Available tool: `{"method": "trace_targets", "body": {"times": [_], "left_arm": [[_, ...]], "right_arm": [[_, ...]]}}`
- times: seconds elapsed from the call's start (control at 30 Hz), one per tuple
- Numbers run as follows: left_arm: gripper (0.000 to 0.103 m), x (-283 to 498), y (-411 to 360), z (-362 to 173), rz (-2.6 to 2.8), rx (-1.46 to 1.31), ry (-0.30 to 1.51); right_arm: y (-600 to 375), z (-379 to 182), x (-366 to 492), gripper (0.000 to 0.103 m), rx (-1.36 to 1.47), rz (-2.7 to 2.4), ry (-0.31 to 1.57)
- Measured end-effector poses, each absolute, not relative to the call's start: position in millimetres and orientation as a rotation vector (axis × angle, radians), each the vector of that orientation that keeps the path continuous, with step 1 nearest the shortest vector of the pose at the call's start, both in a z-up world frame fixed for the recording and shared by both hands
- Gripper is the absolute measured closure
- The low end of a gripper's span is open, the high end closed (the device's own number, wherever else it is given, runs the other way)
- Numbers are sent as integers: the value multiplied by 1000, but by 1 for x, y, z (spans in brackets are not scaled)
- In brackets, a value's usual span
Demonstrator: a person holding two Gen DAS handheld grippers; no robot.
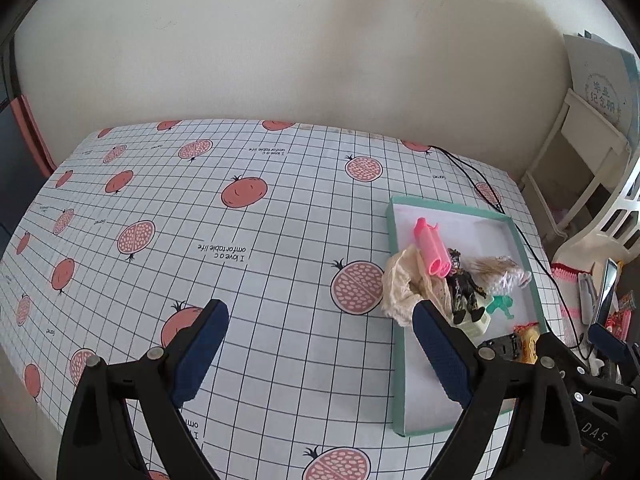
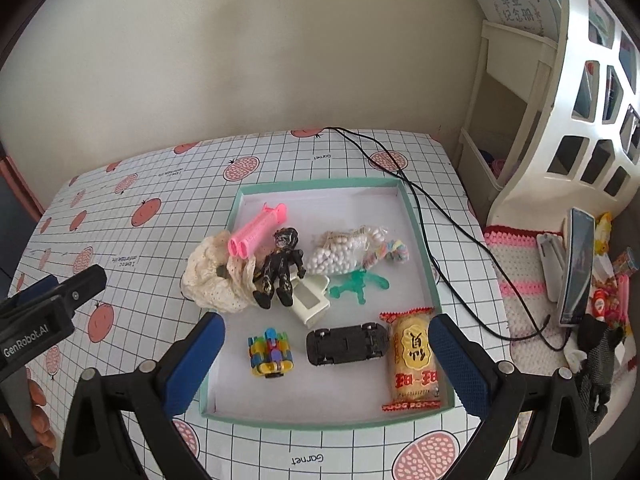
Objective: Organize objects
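Blue textured pads are lining both grippers, and each pair of fingers is standing wide apart with nothing between them. The right gripper (image 2: 326, 354) is hovering over the near end of a teal-rimmed tray (image 2: 320, 420) with a white floor. Directly between its 2 fingers a black toy car (image 2: 347, 345) is lying on its roof, wheels up. Just left of the car a multicoloured block toy (image 2: 271, 354) is sitting, and beside the right finger a rice cracker packet (image 2: 414, 360) printed with red Chinese characters is lying lengthwise.

Farther ahead, a dark figurine (image 2: 280, 268) is leaning against a small white box (image 2: 310, 300), with a green rubbery figure (image 2: 358, 285) to its right. Cream lace fabric (image 2: 216, 276) is spilling over the tray's left rim, touching a pink plastic roller (image 2: 258, 232). Beyond the green figure a bag of white beads (image 2: 340, 256) is resting.

The left gripper (image 1: 320, 354) is hanging over the tablecloth (image 1: 248, 272), its right finger overlapping the tray's left rim in the left wrist view. Its body is showing at the left edge of the right view, reading "GenRobot.AI". The cloth is showing pomegranates and the words "I love a comfortable life" and "Garnet". A black cable (image 2: 424, 208) is running past the tray's right side.
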State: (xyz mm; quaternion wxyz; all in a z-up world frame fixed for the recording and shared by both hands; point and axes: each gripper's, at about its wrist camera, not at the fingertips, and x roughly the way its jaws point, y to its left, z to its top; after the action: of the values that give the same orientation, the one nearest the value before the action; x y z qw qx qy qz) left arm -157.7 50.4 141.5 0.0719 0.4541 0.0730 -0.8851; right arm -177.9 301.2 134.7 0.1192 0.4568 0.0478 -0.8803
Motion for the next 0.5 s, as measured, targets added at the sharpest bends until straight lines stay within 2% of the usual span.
{"method": "trace_targets", "body": {"times": [0.5], "left_arm": [[9, -84, 53, 77, -2647, 1410, 183]], "right_arm": [[325, 69, -124, 0, 1388, -2533, 179]]}}
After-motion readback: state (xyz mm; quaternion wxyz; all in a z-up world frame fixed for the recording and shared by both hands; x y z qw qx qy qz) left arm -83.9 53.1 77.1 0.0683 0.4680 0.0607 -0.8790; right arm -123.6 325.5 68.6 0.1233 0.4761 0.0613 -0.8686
